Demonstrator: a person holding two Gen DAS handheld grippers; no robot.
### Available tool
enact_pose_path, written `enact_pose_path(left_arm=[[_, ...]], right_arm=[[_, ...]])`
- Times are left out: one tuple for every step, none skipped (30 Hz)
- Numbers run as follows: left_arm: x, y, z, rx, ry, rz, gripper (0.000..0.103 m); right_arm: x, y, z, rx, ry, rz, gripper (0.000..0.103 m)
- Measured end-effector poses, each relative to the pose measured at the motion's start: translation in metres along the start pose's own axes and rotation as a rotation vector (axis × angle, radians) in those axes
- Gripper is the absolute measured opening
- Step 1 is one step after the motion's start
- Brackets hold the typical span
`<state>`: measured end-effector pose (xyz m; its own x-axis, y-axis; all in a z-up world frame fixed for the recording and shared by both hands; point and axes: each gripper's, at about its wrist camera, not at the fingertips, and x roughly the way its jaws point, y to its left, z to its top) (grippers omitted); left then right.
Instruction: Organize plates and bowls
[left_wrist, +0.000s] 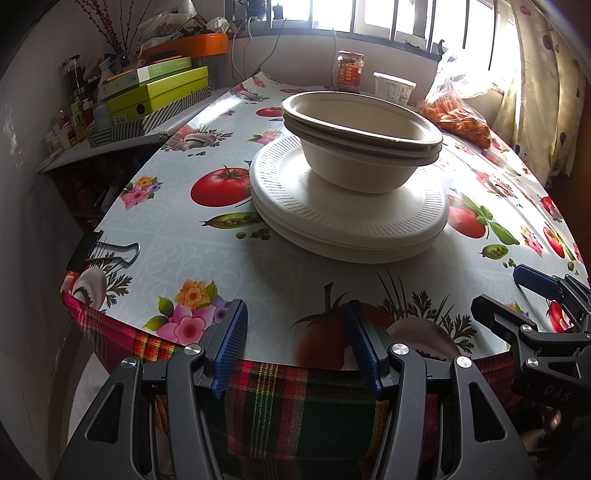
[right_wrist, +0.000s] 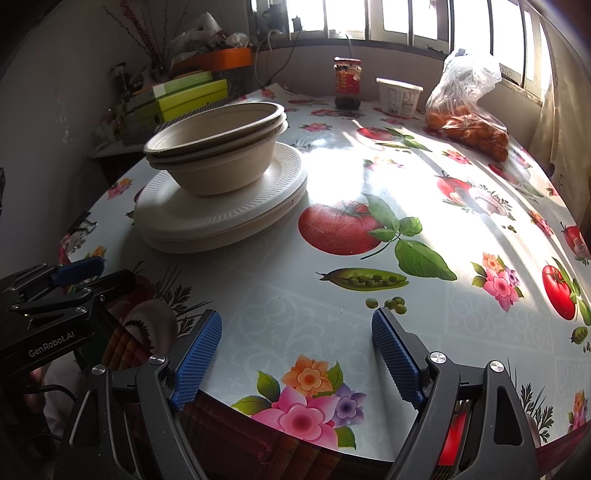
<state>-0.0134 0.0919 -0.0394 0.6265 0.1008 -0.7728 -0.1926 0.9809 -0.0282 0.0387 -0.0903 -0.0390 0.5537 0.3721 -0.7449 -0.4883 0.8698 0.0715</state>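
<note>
Worktop (left_wrist: 229, 254): I see a round worktop under a glossy cloth printed with tomatoes, pea pods and flowers; a plaid cloth hangs below its near edge
Side shelf (left_wrist: 122, 142): left of the worktop, I count green boxes stacked under an orange tray, with small bottles beside them
Plates (left_wrist: 288, 206): a stack of white ribbed-rim plates lies flat on the worktop, toward its left side in my right wrist view, well ahead of both tools
Bowls (left_wrist: 354, 155): beige bowls nested one in another stand upright on the plates, set toward the far part of the stack; I make out about three rims
Bag (right_wrist: 465, 110): a clear plastic bag of small orange fruit sits at the far right, in strong window light
Tub (right_wrist: 398, 96): a white tub stands at the far edge, just left of the bag
Jar (right_wrist: 347, 84): a red-labelled jar stands left of the tub
Left gripper (left_wrist: 295, 350): I hold it low at the near edge, jaws spread with nothing between the blue pads
Right gripper (right_wrist: 295, 363): it hovers over the near edge, to the right of the stack, jaws spread wide and holding nothing
Binder clip (left_wrist: 98, 251): a black clip grips the cloth at the near left edge
</note>
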Motion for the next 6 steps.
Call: enact_pose_path(left_arm=[[0.0000, -0.0001, -0.0001, 0.000, 0.000, 0.000, 0.056], [0.0000, -0.0003, 0.0000, -0.001, 0.000, 0.000, 0.056], [0.0000, -0.0001, 0.0000, 0.001, 0.000, 0.001, 0.056], [0.0000, 0.0000, -0.0001, 0.001, 0.000, 0.001, 0.056], [0.0000, 0.0000, -0.0001, 0.001, 0.000, 0.000, 0.056], [0.0000, -0.0001, -0.0001, 0.001, 0.000, 0.001, 0.056]], right_arm=[[0.0000, -0.0001, 0.0000, 0.000, 0.000, 0.000, 0.084], [0.0000, 0.0001, 0.0000, 0.000, 0.000, 0.000, 0.084], [0.0001, 0.0001, -0.0001, -0.001, 0.000, 0.000, 0.085], [0.0000, -0.0001, -0.0001, 0.000, 0.000, 0.000, 0.084], [-0.0001, -0.0002, -0.0002, 0.000, 0.000, 0.000, 0.084], [0.0001, 0.0001, -0.0001, 0.000, 0.000, 0.000, 0.084]])
